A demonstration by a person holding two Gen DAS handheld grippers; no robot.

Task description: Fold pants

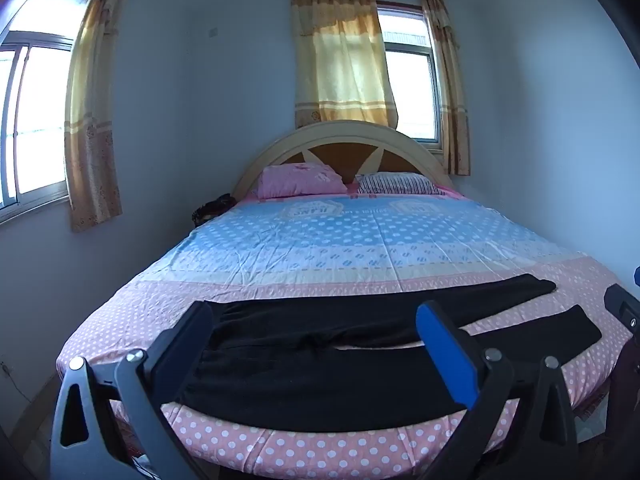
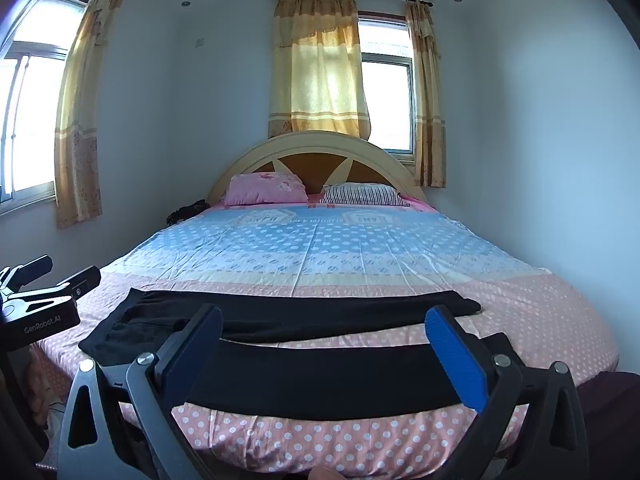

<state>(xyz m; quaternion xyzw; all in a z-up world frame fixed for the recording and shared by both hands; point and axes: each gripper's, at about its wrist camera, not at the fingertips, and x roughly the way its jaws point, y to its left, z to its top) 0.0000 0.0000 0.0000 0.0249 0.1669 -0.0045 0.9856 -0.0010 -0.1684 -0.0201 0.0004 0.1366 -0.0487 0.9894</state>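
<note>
While both hand-held grippers, left and right, hover spread apart and empty, black pants lie flat across the polka-dot bed foot; curtained windows behind.

Free room, as I see it: bare sheet from black pants up to pink pillow and striped pillow. Obstacles: headboard behind the pillows; my left gripper and right gripper, both spread wide, empty, above the near pant leg
</note>
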